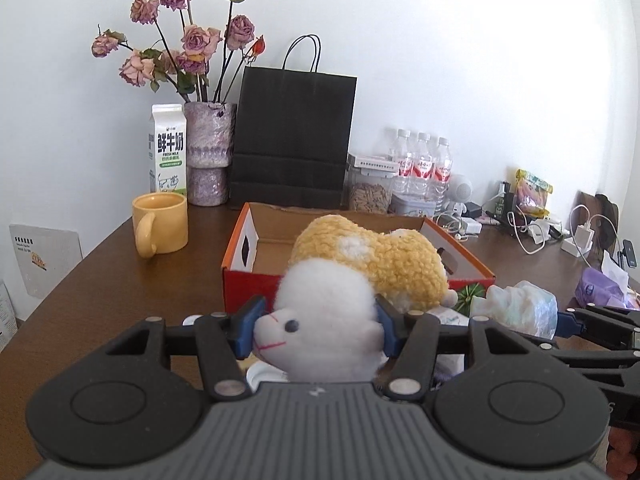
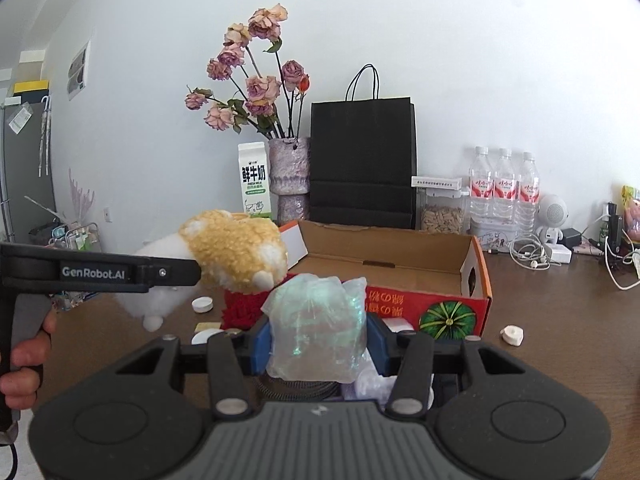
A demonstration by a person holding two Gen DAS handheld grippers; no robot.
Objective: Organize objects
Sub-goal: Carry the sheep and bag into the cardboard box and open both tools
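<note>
Both grippers carry something toward the box — this looks like the step of bringing things over before they go in. The left gripper is clamped on the white head of the plush toy, held in the air just before the box's near wall. The right gripper squeezes a crinkled plastic bag. Next, each should go over the rim and then let go. What the bag contains is hard to make out — its film is cloudy.
</note>
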